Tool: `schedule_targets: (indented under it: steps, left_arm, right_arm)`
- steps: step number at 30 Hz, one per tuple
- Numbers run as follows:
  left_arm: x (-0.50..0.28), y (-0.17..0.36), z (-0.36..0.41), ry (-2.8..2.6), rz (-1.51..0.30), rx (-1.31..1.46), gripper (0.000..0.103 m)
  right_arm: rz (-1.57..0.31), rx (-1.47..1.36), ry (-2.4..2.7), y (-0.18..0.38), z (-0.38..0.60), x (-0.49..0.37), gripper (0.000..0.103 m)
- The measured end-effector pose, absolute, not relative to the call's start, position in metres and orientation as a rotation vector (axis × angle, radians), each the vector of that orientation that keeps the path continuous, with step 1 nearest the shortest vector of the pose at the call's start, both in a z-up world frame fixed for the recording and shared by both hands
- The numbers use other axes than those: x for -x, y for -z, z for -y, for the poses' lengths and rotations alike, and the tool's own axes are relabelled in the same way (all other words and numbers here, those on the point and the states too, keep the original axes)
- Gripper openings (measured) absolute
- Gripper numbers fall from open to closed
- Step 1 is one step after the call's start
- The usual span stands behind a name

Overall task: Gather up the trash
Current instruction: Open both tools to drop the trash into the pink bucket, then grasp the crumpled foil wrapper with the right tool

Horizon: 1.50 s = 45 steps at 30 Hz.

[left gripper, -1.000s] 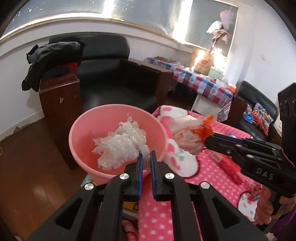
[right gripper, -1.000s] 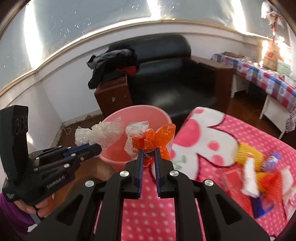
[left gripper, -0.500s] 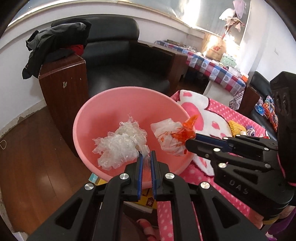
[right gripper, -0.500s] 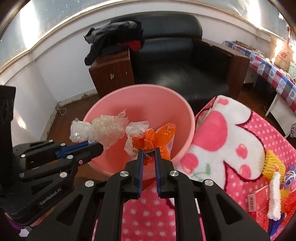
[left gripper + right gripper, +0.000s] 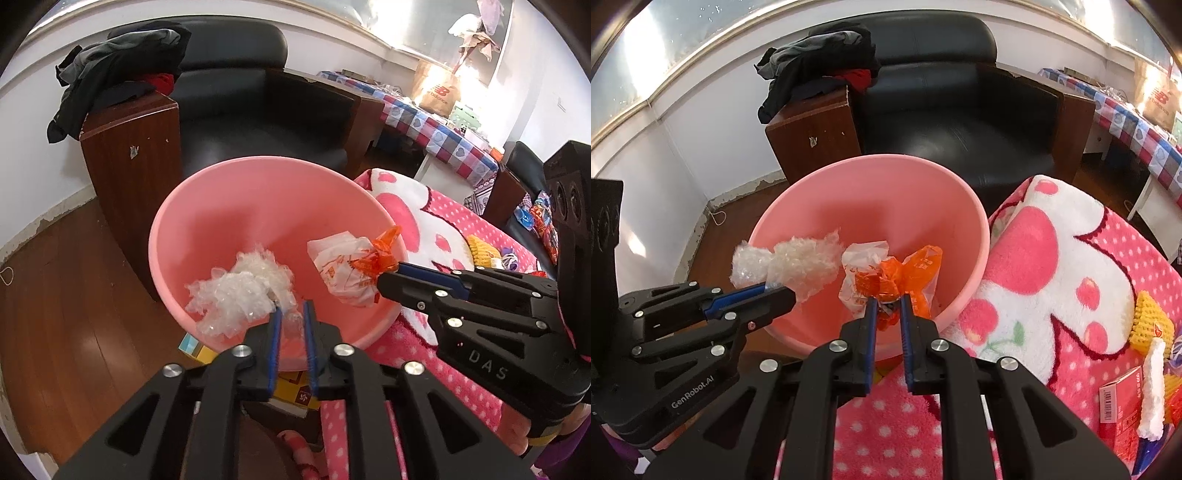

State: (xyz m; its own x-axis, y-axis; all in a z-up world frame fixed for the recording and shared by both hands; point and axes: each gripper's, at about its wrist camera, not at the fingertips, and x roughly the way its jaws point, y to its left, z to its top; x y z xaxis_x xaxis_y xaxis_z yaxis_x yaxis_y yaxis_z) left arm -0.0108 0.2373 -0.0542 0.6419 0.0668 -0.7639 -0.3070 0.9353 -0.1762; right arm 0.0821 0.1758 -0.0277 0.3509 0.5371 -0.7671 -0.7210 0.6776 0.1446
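- The left gripper [image 5: 291, 308] hangs over the near rim of the pink plastic basin [image 5: 236, 206]. Its jaws are opening, with a wad of clear crumpled plastic film [image 5: 240, 291] between the tips and hanging at the left pad.
- From the right wrist view, the film [image 5: 798, 264] sticks out from the left tips above the basin.
- The right gripper [image 5: 888, 308] is clamped on an orange and white plastic bag [image 5: 886, 275], which hangs inside the basin mouth.
- The basin stands just beside the pink dotted blanket [image 5: 1063, 258], in front of a black leather armchair [image 5: 953, 103].
- More trash lies on the blanket at the right: a yellow foam net [image 5: 1150, 321], a red carton [image 5: 1119, 398] and a white foam strip [image 5: 1152, 387].
- Dark clothes [image 5: 118, 70] lie on a brown wooden cabinet [image 5: 133, 155] behind the basin.
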Motion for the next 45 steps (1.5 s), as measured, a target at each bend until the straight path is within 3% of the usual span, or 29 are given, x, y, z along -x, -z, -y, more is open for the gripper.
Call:
schedule_targets:
  steps: [2,8,22,24,26,37,38,41,45]
  left_arm:
    - [0.012,0.053,-0.238,-0.216,-0.847,0.308,0.027]
    - [0.019,0.05,-0.24,-0.227,-0.83,0.318,0.028]
    - [0.043,0.033,-0.222,-0.219,-0.752,0.34,0.029]
    - [0.046,0.031,-0.215,-0.211,-0.739,0.336,0.03]
    - [0.048,0.028,-0.205,-0.198,-0.722,0.332,0.042]
    - [0.046,0.01,-0.141,-0.082,-0.676,0.284,0.042]
    - [0.045,0.01,-0.136,-0.076,-0.673,0.284,0.042]
    - [0.042,0.01,-0.122,-0.053,-0.672,0.286,0.042]
    - [0.036,0.011,-0.105,-0.017,-0.675,0.284,0.042]
  right_arm:
    - [-0.895,0.239,-0.827,0.028,-0.177,-0.082,0.015]
    - [-0.896,0.238,-0.829,0.031,-0.177,-0.079,0.026]
    - [-0.823,0.176,-0.795,0.012,-0.133,-0.056,0.027]
    - [-0.807,0.164,-0.783,0.008,-0.121,-0.05,0.027]
    - [-0.793,0.156,-0.769,0.005,-0.109,-0.045,0.027]
    - [-0.74,0.096,-0.682,-0.013,-0.038,-0.015,0.027]
    - [-0.738,0.089,-0.671,-0.013,-0.03,-0.013,0.028]
    - [-0.72,0.069,-0.63,-0.015,-0.008,-0.006,0.045]
    - [-0.693,0.067,-0.578,-0.017,0.018,0.001,0.045]
